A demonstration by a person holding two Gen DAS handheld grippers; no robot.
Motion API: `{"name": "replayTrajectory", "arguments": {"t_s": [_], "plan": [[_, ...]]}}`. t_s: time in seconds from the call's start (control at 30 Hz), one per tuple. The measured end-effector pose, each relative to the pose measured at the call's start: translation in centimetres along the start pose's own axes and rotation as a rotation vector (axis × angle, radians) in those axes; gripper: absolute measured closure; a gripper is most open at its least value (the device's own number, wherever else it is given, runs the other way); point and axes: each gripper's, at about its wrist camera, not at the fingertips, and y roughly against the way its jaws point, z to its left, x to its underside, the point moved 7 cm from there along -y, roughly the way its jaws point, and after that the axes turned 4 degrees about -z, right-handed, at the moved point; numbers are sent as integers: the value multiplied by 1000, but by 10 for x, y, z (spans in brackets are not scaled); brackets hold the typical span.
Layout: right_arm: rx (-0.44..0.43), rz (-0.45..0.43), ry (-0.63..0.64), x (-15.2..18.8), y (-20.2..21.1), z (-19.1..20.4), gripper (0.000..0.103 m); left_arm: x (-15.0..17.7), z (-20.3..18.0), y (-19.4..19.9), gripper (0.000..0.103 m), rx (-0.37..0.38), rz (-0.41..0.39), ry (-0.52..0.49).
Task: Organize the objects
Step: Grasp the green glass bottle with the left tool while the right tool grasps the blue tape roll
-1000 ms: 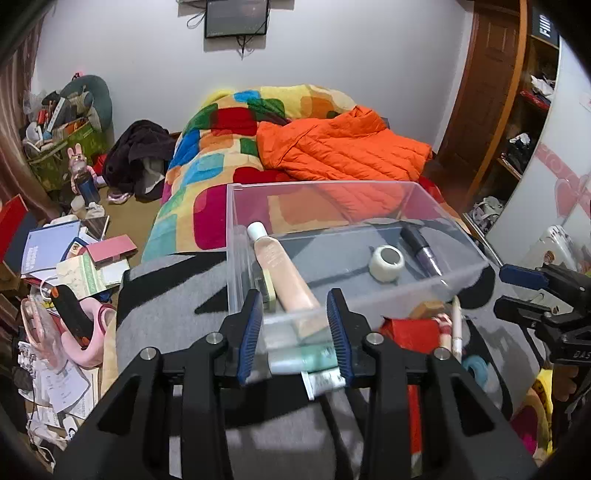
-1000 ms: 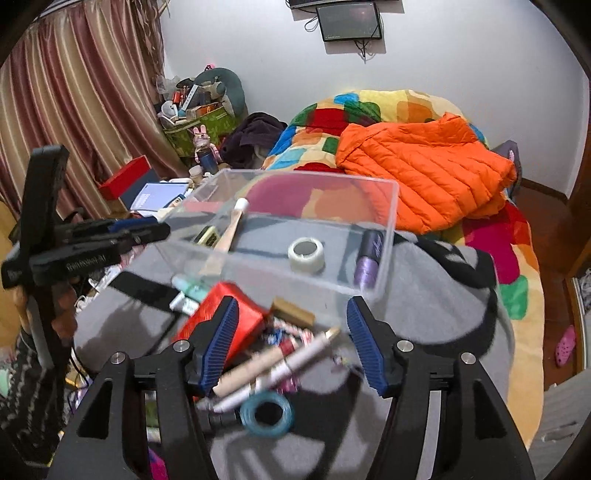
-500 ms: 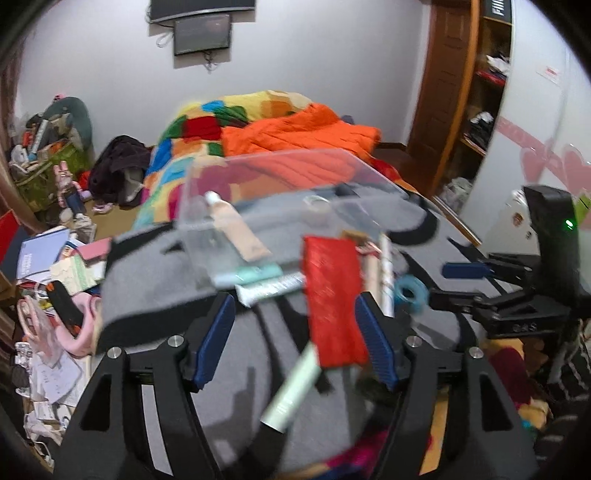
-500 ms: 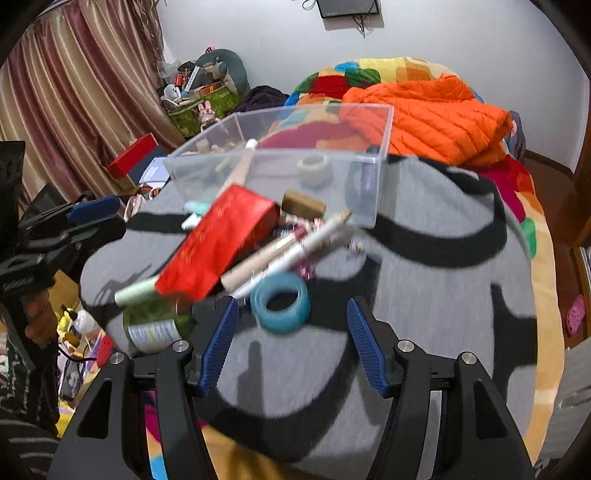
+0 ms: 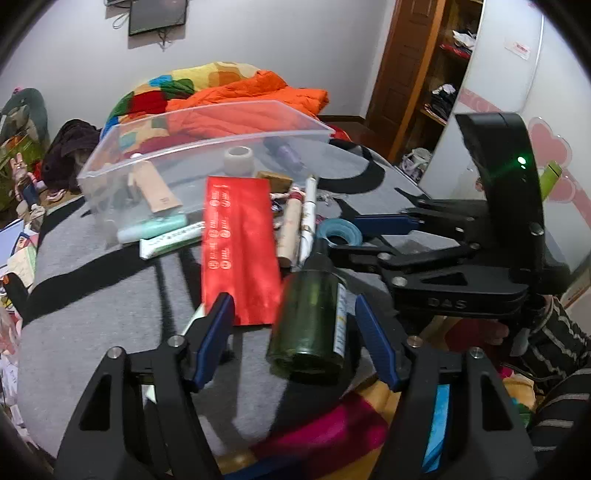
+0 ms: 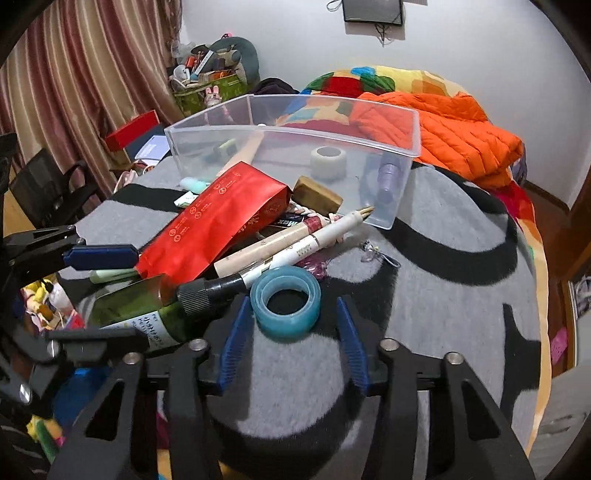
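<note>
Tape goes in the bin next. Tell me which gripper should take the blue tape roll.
Right. The right gripper already straddles the blue tape roll, its jaws just closing around it, pads not yet pressing. The left gripper is lined up on the green bottle instead.

Far ahead of the hand-held gripper, an orange jacket [image 6: 454, 125] lies on a patchwork quilt [image 6: 365, 79] on the bed. A dark screen [image 6: 372, 11] hangs on the white wall [image 6: 280, 33] above it. Ahead and to the left, striped curtains [image 6: 74, 77] hang beside a green basket [image 6: 207, 92] of clutter and a red box [image 6: 133, 129]. In the left wrist view, a wooden door [image 5: 406, 62] and shelves [image 5: 448, 74] stand ahead to the right.
</note>
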Motion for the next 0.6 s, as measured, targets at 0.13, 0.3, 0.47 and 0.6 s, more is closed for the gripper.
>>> {"name": "replayTrajectory", "arguments": {"t_s": [0.13,0.3,0.47,0.6], "plan": [[-9,-9,-5,2,0,1,67,4,-6,-5,61,7,13,-7],[-12,-30,-30,1,11,-2,67,4,-6,1,61,-5,-19,2],[-9,-81,-58,-10,31,-9,67,-8,3,13,62,-17,-67,35],[-12,-125,-62,-25,44,-9,67,-22,13,27,62,-21,-114,65]]}}
